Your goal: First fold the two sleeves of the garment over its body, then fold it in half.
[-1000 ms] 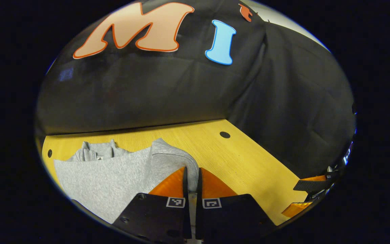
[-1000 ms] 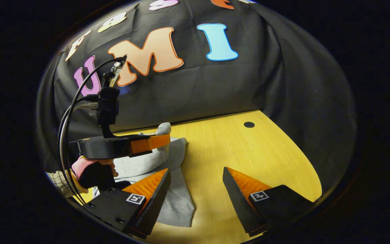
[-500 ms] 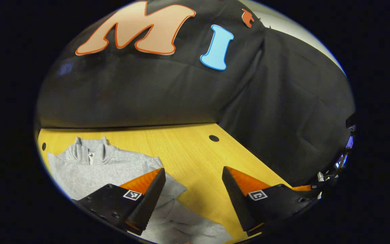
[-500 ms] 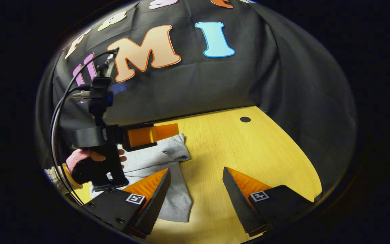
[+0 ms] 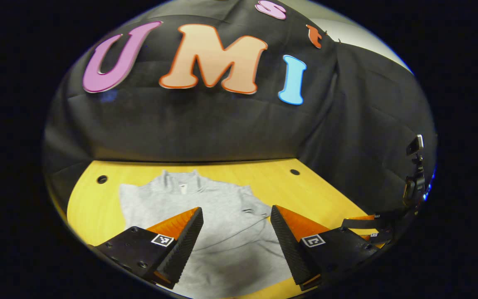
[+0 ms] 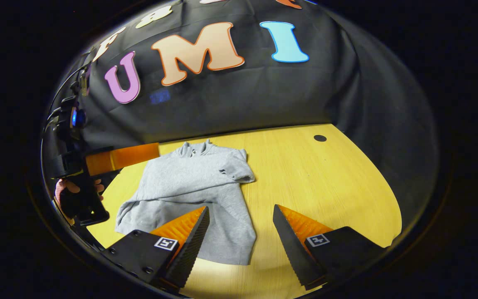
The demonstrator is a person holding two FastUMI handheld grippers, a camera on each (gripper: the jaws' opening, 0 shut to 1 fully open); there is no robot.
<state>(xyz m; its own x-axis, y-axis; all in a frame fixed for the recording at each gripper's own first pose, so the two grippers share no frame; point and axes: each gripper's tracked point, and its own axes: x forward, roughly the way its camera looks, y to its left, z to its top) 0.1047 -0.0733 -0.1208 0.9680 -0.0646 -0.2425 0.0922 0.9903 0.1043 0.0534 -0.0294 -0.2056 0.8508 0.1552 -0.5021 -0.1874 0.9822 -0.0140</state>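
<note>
Your left gripper [image 5: 237, 232] and right gripper [image 6: 241, 232] both hang with fingers spread apart, holding nothing. Under them the grey sweatshirt [image 6: 197, 187] lies flat on the yellow table [image 6: 318, 182], both sleeves apparently folded over its body. The halving fold looks next: pinch the two corners of the near hem [image 6: 226, 259], lift together, and carry them evenly to the shoulders. Its long axis runs away from you, hem nearest, collar [image 5: 181, 180] pointing toward the black cloth wall [image 5: 206, 124].
</note>
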